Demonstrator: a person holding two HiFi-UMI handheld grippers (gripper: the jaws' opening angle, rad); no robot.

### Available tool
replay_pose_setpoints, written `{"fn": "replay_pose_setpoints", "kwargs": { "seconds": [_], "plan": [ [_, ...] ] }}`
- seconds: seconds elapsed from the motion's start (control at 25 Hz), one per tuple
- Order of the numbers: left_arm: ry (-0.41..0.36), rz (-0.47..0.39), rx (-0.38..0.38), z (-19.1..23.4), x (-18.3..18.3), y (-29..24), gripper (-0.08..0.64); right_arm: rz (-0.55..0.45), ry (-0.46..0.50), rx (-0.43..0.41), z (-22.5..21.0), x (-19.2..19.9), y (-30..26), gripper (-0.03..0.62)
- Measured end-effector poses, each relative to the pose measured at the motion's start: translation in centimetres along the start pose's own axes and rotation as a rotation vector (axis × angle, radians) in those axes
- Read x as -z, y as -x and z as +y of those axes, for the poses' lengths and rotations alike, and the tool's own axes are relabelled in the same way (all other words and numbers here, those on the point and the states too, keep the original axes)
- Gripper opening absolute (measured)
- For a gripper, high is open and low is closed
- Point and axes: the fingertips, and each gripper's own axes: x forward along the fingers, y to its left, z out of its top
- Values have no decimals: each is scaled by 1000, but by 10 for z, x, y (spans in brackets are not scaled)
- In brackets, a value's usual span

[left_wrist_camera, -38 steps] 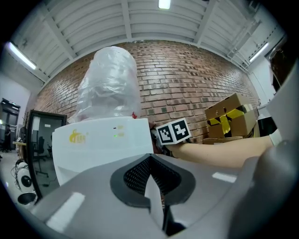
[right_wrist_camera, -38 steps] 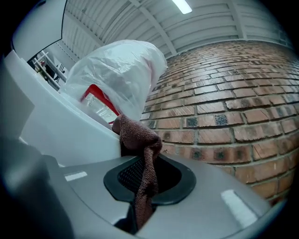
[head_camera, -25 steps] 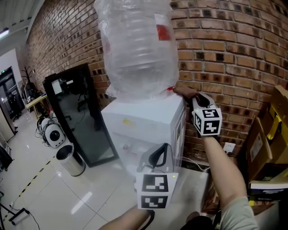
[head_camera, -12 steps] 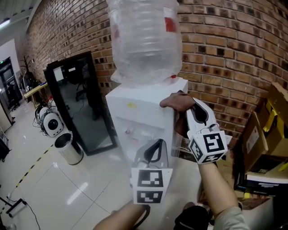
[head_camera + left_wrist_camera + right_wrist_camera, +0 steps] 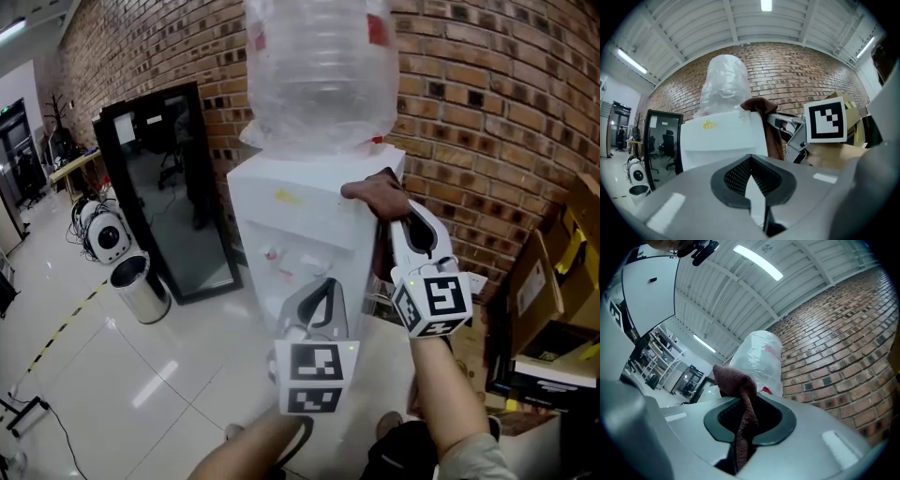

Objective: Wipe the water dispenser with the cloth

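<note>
Right tool (image 5: pixel 746 418): pinching the dark red cloth (image 5: pixel 736 380); a free fold bunches beyond the jaws, which we judge leaves soft material to meet the surface rather than hard jaw.
Cloth position: in the head view, at the top front corner of the water dispenser (image 5: pixel 300 225), on its right side and just below the bottle (image 5: pixel 319 66); it appears to touch the white casing.
Right tool angle: tilted upward, so the cloth reaches the top edge.
Left tool (image 5: pixel 751 180): jaws pressed together, nothing between them; it hangs low before the dispenser's front, apart from it, out of the wiping path.
Step in hand: we judge wiping is under way at that corner.
</note>
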Motion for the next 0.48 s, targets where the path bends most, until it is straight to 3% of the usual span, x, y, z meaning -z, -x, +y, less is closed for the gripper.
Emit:
{"fn": "replay_pose_setpoints", "kwargs": {
  "seconds": [0.48],
  "plan": [
    [23, 35, 38, -22, 68, -36, 0, 125, 16, -36, 14, 70, 30, 55]
  ]
}}
